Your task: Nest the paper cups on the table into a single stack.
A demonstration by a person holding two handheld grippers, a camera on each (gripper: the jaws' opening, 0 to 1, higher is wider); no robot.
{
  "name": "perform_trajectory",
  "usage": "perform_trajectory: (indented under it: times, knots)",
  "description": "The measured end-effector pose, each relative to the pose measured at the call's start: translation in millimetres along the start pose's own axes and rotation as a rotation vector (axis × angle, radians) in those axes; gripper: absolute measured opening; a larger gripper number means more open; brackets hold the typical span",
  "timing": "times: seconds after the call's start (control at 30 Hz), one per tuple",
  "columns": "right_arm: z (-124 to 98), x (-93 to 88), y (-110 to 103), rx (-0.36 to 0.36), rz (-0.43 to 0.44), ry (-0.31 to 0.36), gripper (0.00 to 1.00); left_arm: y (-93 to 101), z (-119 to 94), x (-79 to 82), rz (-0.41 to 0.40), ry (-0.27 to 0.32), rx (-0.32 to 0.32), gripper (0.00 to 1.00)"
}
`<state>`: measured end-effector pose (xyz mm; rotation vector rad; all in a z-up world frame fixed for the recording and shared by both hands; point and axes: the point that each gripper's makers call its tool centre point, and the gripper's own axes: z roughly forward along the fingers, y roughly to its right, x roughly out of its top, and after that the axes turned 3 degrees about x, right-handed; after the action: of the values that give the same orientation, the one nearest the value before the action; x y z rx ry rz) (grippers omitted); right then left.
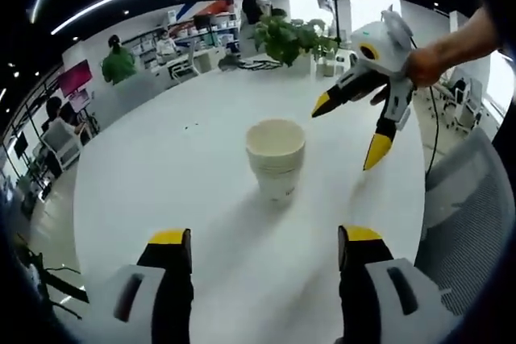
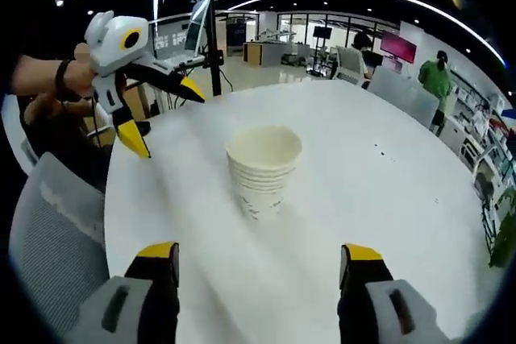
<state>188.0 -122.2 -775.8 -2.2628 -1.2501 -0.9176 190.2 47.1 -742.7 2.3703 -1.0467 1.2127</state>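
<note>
No legible text, only blurred print low on the cup stack

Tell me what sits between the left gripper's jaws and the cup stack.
Nothing: in the left gripper view, bare white table separates the left gripper from the cup stack.

Open tabletop all round the cup stack

Bare white table on every side; both grippers well apart from it, nothing between.
</note>
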Motion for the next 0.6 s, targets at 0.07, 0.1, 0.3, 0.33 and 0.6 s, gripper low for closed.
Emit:
perform_trajectory:
  times: [0.07, 0.1, 0.3, 0.33, 0.6]
  knots:
    - [-6, -3.6, -2, -0.009, 0.017, 0.011, 0.83, -0.1, -4, -3.1, -0.013, 0.005, 0.013, 0.73]
    - [-7, -4.2, -3, -0.014, 0.026, 0.015, 0.84, 1.6, -6, -5.5, -0.013, 0.004, 0.014, 0.73]
    - [-16, -14.4, -5, -0.038, 0.077, 0.035, 0.84, 4.5, -15, -16.3, -0.046, 0.012, 0.024, 0.73]
    - [-17, -16.6, -6, -0.040, 0.088, 0.044, 0.84, 5.2, -18, -17.9, -0.052, 0.012, 0.028, 0.73]
    - [-27, -31.2, -18, -0.053, 0.148, 0.060, 0.87, 8.1, -27, -24.6, -0.088, 0.014, 0.044, 0.74]
